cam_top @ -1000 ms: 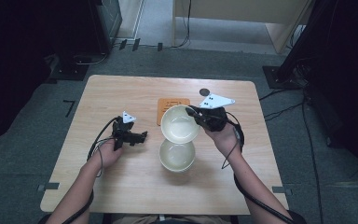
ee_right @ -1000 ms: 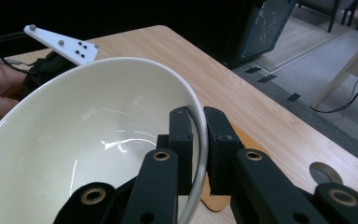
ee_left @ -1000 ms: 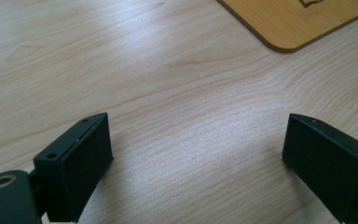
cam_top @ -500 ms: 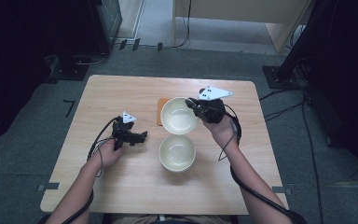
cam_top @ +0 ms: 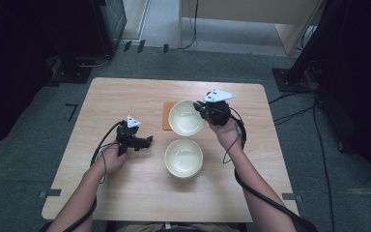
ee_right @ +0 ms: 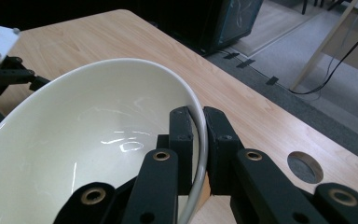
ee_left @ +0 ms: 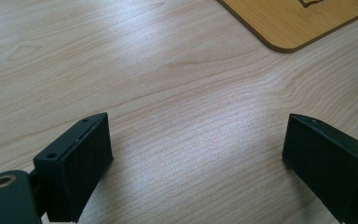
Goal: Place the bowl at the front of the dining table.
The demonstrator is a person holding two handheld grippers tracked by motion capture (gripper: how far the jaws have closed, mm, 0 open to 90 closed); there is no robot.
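Observation:
My right gripper (cam_top: 200,109) (ee_right: 198,140) is shut on the rim of a cream bowl (cam_top: 186,117) (ee_right: 88,144), one jaw inside and one outside. That bowl hangs tilted over the orange-brown mat (cam_top: 167,116) (ee_left: 303,21) near the table's middle. A second cream bowl (cam_top: 183,157) sits on the table nearer the person. At the left my left gripper (cam_top: 148,141) (ee_left: 198,154) rests low over bare wood, jaws wide open with nothing between them.
The wooden table (cam_top: 125,193) has a round cable hole (ee_right: 304,166) beyond the held bowl. Dark equipment and floor cables surround the table. Both forearms come in from the bottom edge.
The right gripper has carried the bowl away from above the second bowl, farther back over the mat, and lower. The left gripper has stayed in place.

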